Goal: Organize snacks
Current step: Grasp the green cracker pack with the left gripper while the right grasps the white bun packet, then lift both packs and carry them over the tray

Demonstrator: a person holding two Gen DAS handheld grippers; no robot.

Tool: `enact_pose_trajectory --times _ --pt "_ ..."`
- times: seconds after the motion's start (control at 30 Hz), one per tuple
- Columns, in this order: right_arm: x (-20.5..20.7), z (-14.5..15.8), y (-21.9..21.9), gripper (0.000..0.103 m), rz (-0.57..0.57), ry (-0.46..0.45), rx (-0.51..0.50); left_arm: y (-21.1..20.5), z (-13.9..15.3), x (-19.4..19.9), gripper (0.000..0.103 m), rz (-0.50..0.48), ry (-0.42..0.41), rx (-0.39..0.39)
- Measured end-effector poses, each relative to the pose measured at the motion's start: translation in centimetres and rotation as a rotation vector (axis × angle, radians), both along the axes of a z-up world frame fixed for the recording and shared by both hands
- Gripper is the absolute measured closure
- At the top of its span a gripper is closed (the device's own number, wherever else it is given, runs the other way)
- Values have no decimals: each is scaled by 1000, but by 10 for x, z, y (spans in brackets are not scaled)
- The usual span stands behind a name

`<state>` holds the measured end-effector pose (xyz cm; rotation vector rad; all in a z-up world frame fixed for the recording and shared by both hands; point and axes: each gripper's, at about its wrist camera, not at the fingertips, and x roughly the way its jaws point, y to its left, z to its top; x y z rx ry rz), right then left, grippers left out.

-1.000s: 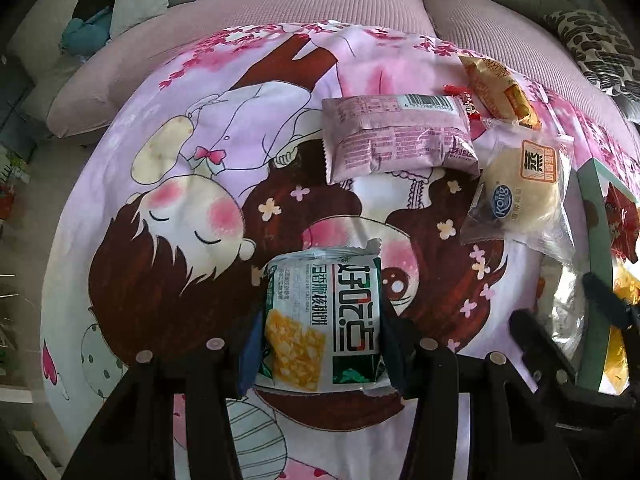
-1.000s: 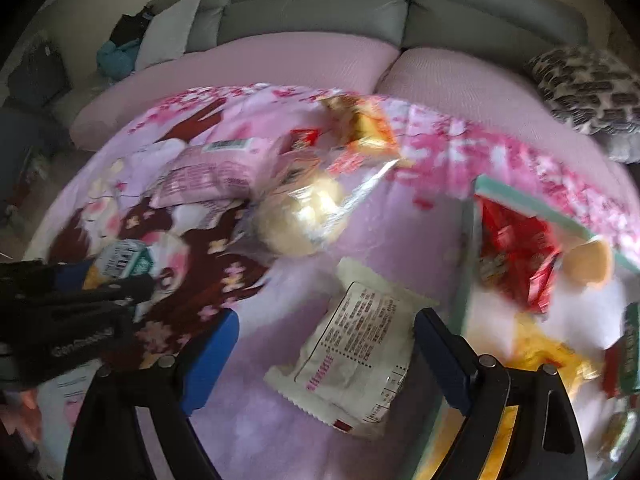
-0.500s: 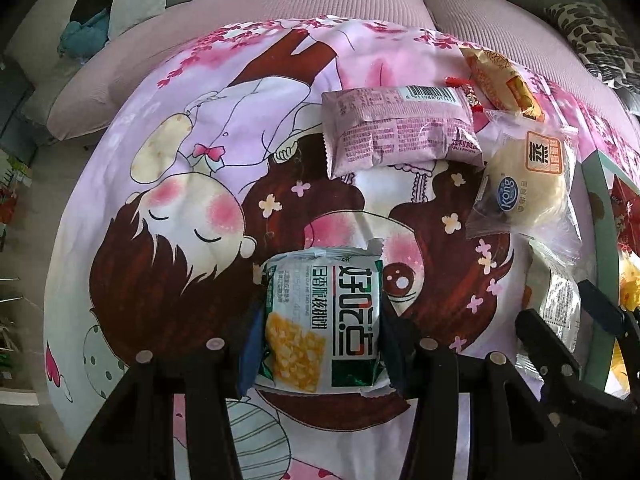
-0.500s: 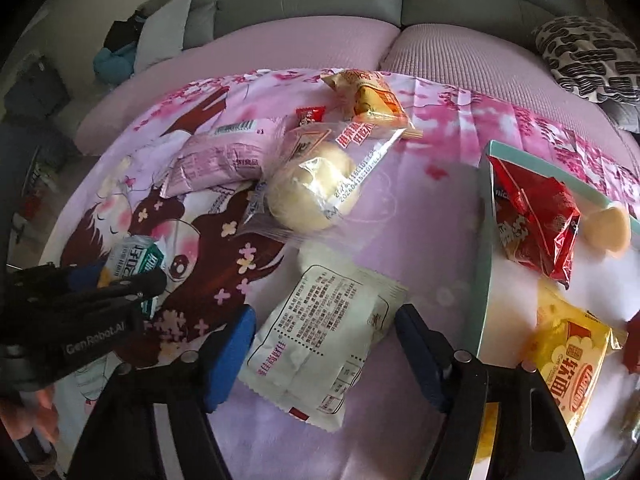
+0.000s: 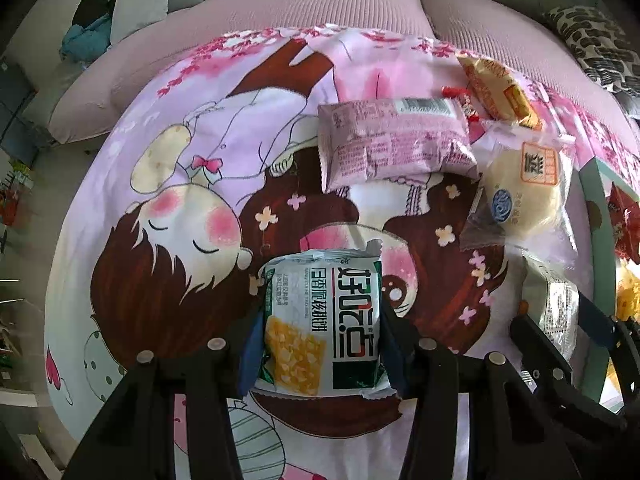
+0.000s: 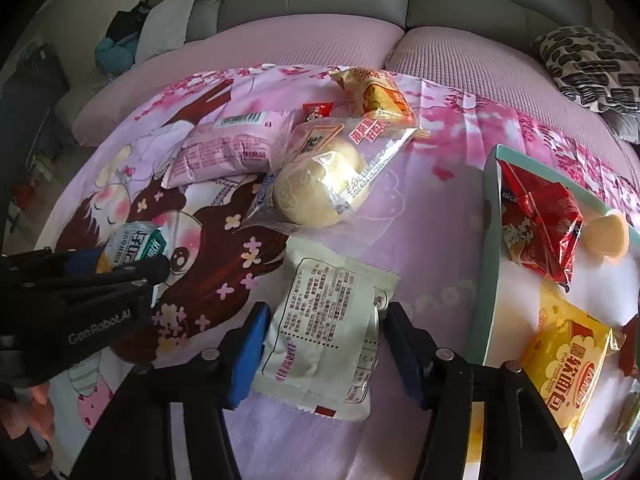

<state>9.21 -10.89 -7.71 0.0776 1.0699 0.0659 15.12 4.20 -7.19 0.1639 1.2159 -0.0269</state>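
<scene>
Left gripper (image 5: 320, 344) clamps the green-and-white foil cracker packet (image 5: 320, 320), blue pads on both side edges. Right gripper (image 6: 324, 356) jaws have just been closing around the white printed snack packet (image 6: 328, 332) on the pink cartoon blanket (image 6: 420, 248), pads at its edges. Farther right: teal-rimmed tray (image 6: 490, 240) holding snacks.

My left wrist view crops the teal tray (image 5: 596, 216) at its right edge, the right gripper (image 5: 560, 332) covers the white packet (image 5: 556, 300), the red candy (image 5: 456, 94) too small to read.
</scene>
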Motion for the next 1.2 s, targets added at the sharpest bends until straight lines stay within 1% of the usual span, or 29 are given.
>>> enact_pose_trajectory --times 0.07,0.3,0.43,0.63,0.9,1.07,1.2 --pt "-1 3 -2 47 -6 -6 14 -1 7 0 51 -3 -21 -7" --pt "-6 16 -4 48 -1 -27 51 -6 31 -6 51 -15 -85 -12" --pt "-15 35 -9 48 -6 -80 77 -12 53 -10 51 -22 -137 -17" --pt "-25 56 -19 48 -30 -138 98 -20 75 -13 51 -46 -203 -29" --pt "-37 80 -42 48 -89 -201 103 -32 105 -23 51 -42 -296 -63" --pt "-46 92 -59 48 -137 -224 91 -50 121 -32 51 -76 -344 -93" --pt "-51 97 -75 48 -176 -229 102 -68 130 -39 51 -114 -372 -114"
